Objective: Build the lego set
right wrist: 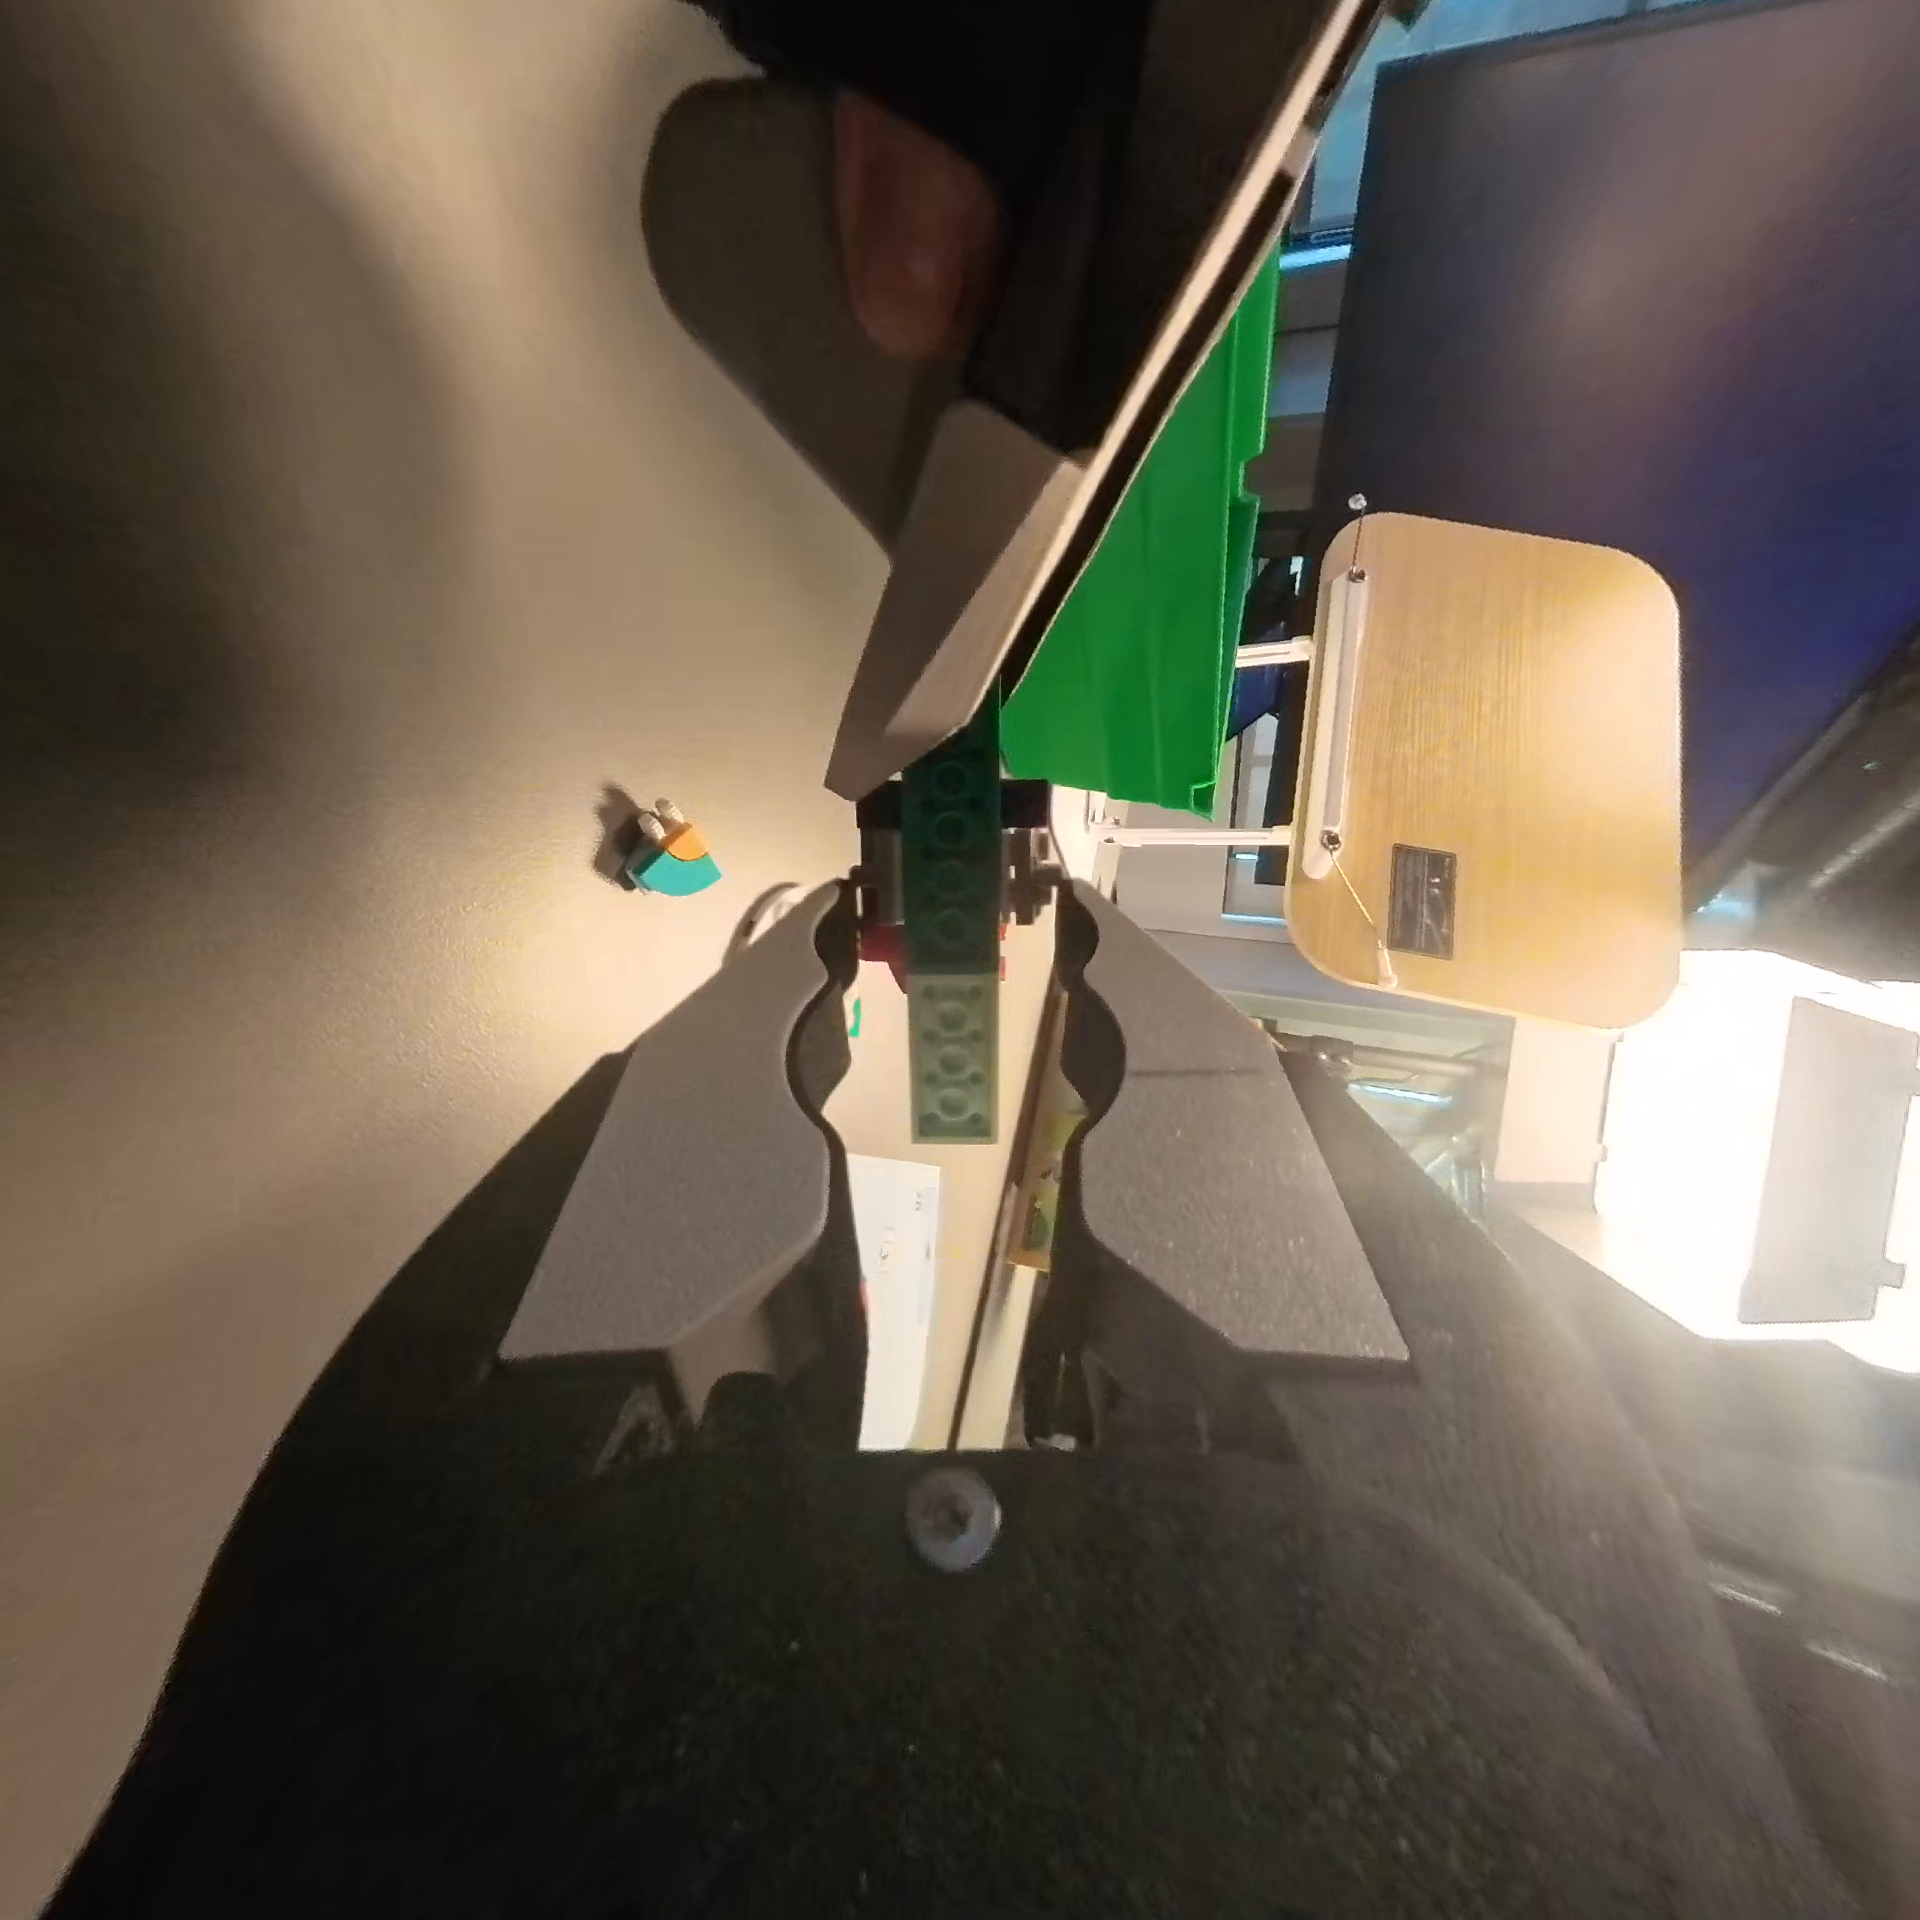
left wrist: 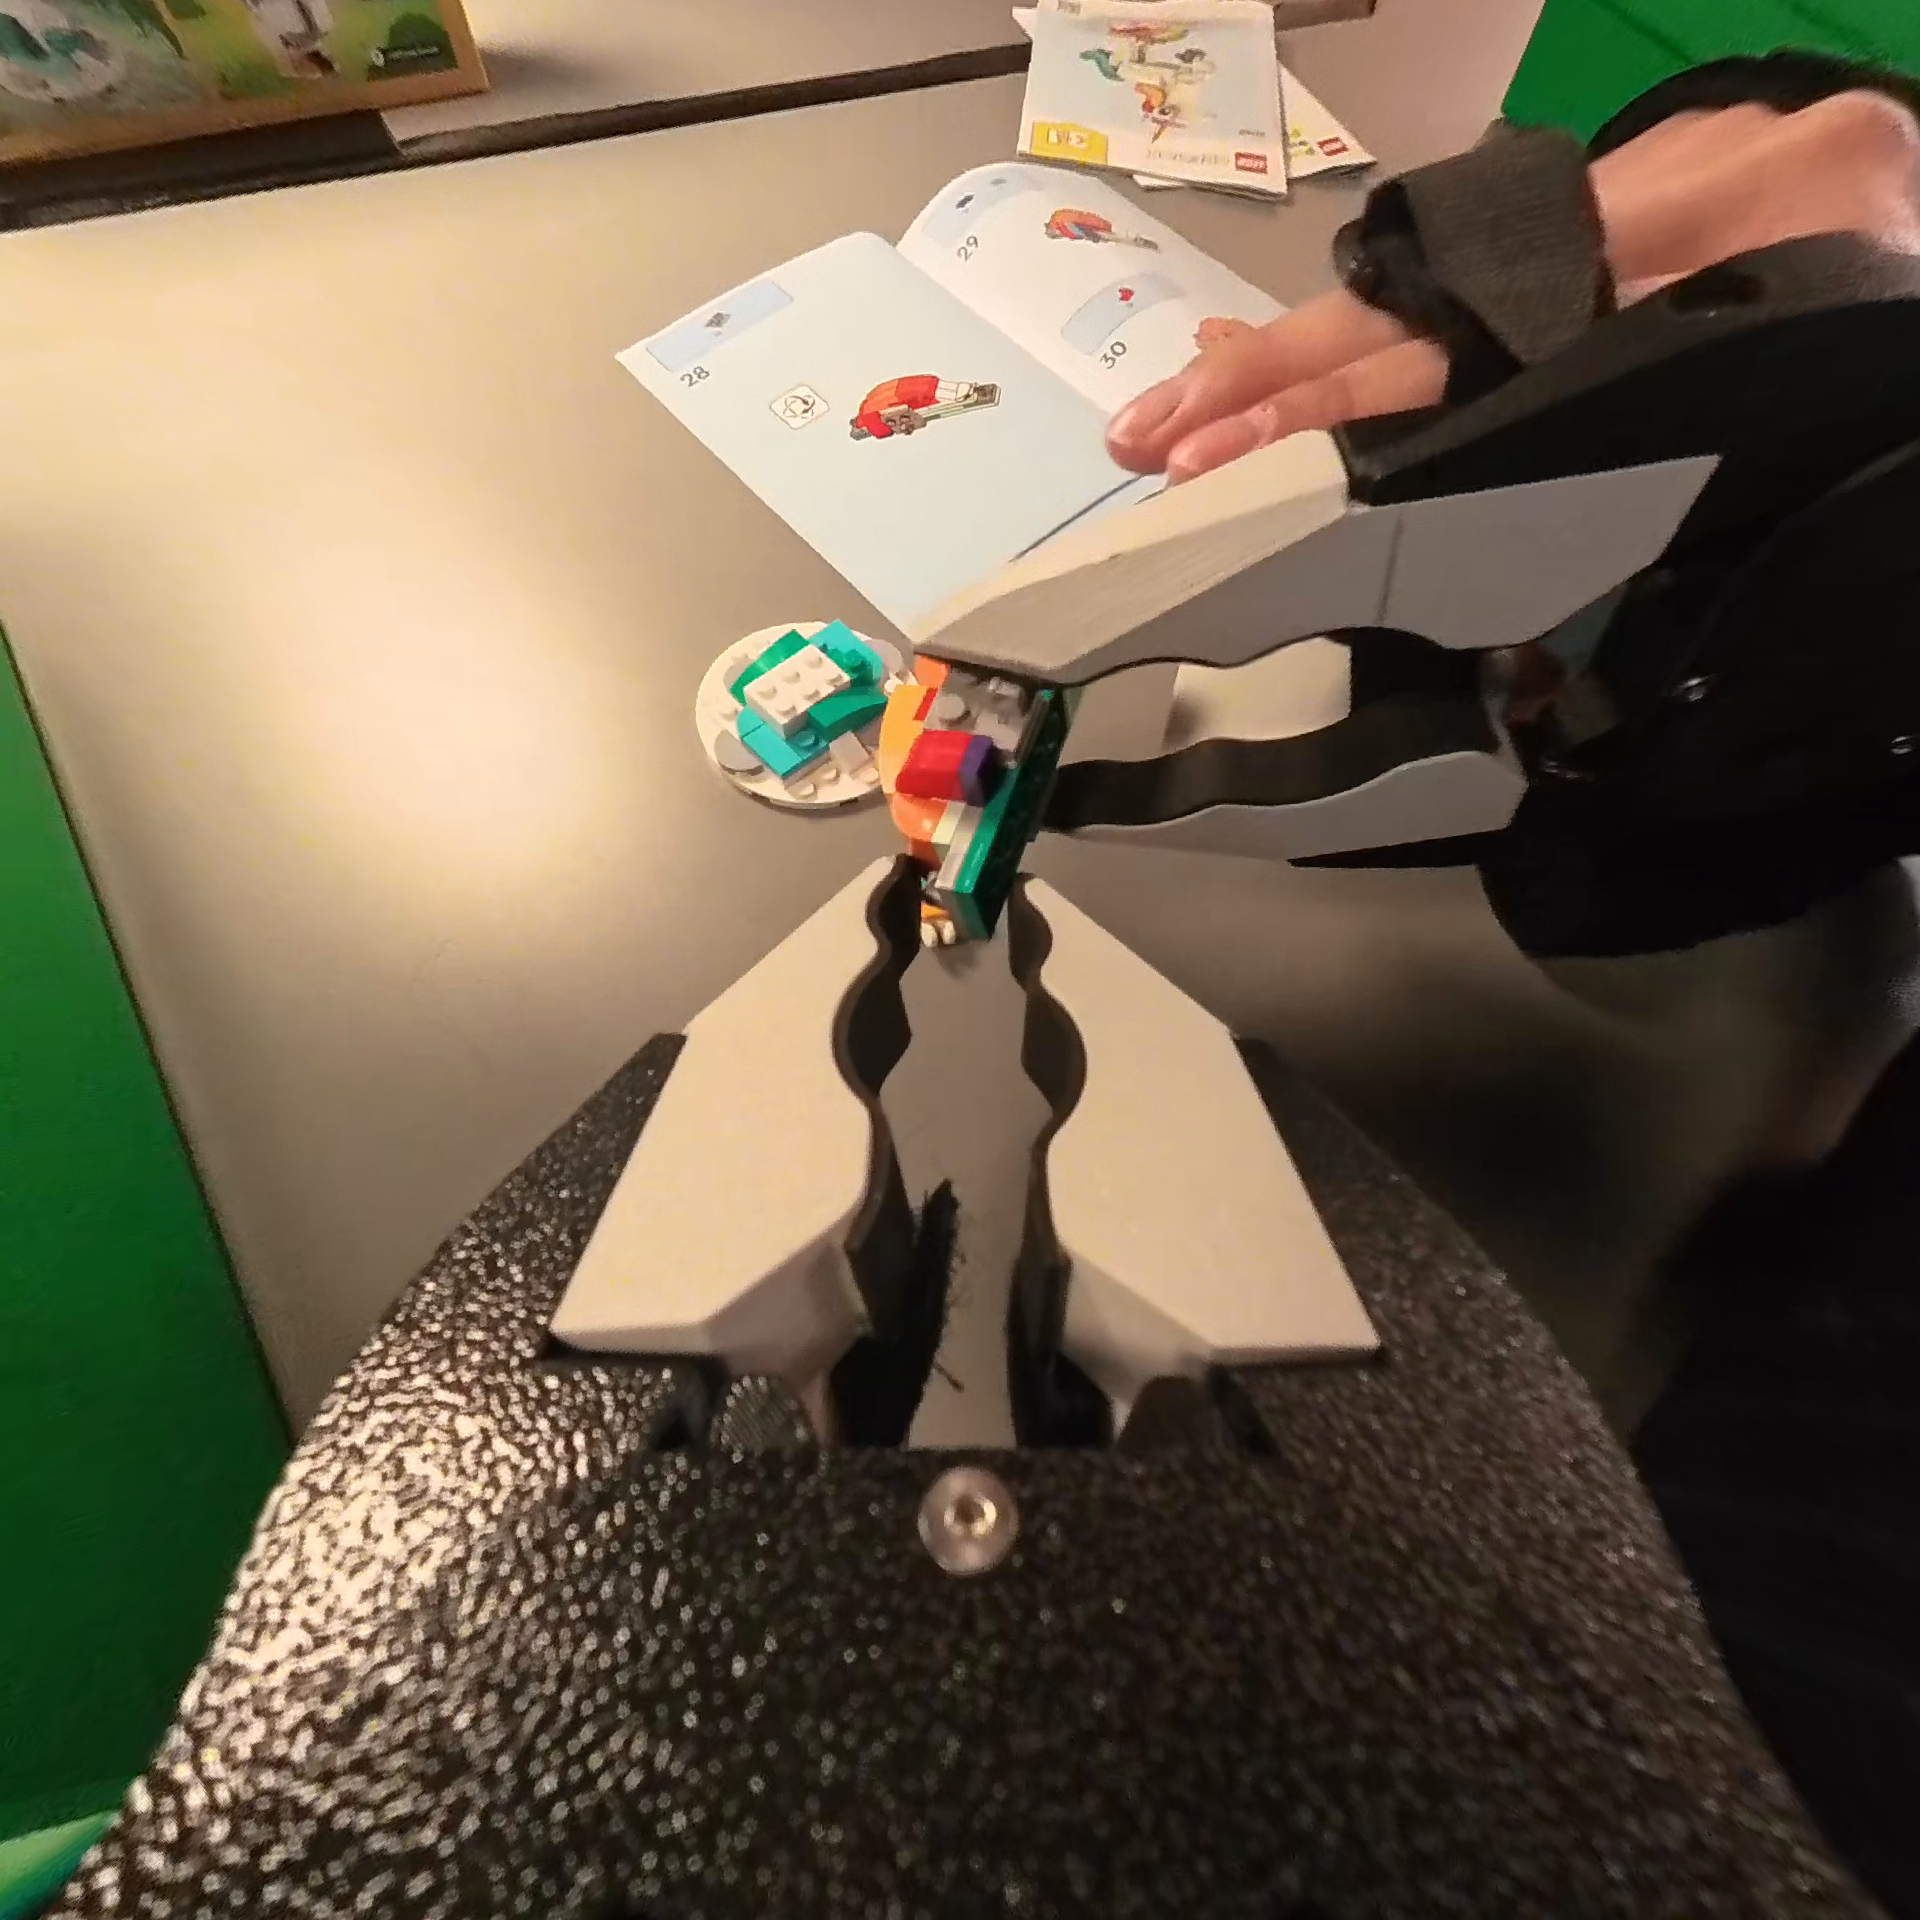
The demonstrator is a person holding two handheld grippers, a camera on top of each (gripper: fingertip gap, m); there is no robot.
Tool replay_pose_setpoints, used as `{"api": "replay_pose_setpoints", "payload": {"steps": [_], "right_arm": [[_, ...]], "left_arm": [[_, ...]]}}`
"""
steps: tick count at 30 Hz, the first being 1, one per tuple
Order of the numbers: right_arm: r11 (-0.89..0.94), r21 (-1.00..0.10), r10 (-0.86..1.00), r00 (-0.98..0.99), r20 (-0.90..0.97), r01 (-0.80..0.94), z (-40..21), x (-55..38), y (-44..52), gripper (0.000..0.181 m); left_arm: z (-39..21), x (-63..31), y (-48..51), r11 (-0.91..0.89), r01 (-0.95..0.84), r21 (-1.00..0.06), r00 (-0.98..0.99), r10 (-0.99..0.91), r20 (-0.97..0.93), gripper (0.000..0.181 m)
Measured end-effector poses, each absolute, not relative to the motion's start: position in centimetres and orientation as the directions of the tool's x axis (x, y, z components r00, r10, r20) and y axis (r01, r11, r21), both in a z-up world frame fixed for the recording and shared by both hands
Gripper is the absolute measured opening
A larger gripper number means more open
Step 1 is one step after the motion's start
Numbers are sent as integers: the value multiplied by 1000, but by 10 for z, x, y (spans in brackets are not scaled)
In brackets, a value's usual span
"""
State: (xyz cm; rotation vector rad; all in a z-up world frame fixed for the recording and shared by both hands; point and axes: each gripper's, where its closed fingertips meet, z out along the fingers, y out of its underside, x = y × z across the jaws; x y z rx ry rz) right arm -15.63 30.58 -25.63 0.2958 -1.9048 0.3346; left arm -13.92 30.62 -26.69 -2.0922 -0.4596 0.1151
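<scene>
At the bottom of the left wrist view, the left gripper [left wrist: 954,902] reaches up to frame centre, its two grey fingers closed on the lower end of the half-built model [left wrist: 961,779], a stack of orange, red, purple and grey bricks on a green plate. That grip probably serves to steady the piece, so it cannot twist while the other tool works on it. The model stands on edge at frame centre, held off the table between both tools.

Just above it, the right gripper [left wrist: 1023,743] comes in from the right edge. Its upper finger lies over the top of the model and its lower finger runs against the green plate, so the jaws look clamped on the model from the side. In the right wrist view the same green plate [right wrist: 951,935] fills the centre between the right gripper's [right wrist: 951,904] fingers, its underside turned to the camera, which suggests the model is held on edge to expose a face for the next brick.

Left of the model, a round white base [left wrist: 795,717] carrying teal and white bricks waits on the grey table [left wrist: 312,582]. Farther up, the open instruction booklet [left wrist: 894,416] lies where its pages can be read. More booklets [left wrist: 1153,94] and the box [left wrist: 208,62] sit along the top edge. A small teal and orange piece [right wrist: 670,857] lies alone at left centre of the right wrist view.
</scene>
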Motion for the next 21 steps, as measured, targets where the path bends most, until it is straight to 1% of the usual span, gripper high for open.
{"api": "replay_pose_setpoints", "payload": {"steps": [8, 11, 19, 21], "right_arm": [[924, -5, -143, -356, 923, -383, -262, -151, 306, 32], [920, 7, -173, -388, 905, -392, -266, -150, 307, 31], [934, -63, -116, -466, 877, -351, -276, -150, 310, 33], [936, -81, -96, -472, 876, -341, -276, -150, 310, 38]], "left_arm": [[-274, -135, 306, -513, 276, -813, 929, 359, 89, 14], [-279, -132, 307, -530, 278, -801, 932, 352, 90, 13], [-286, -131, 308, -530, 331, -781, 923, 353, 152, 13], [-287, -132, 307, -536, 327, -778, 923, 358, 142, 13]]}}
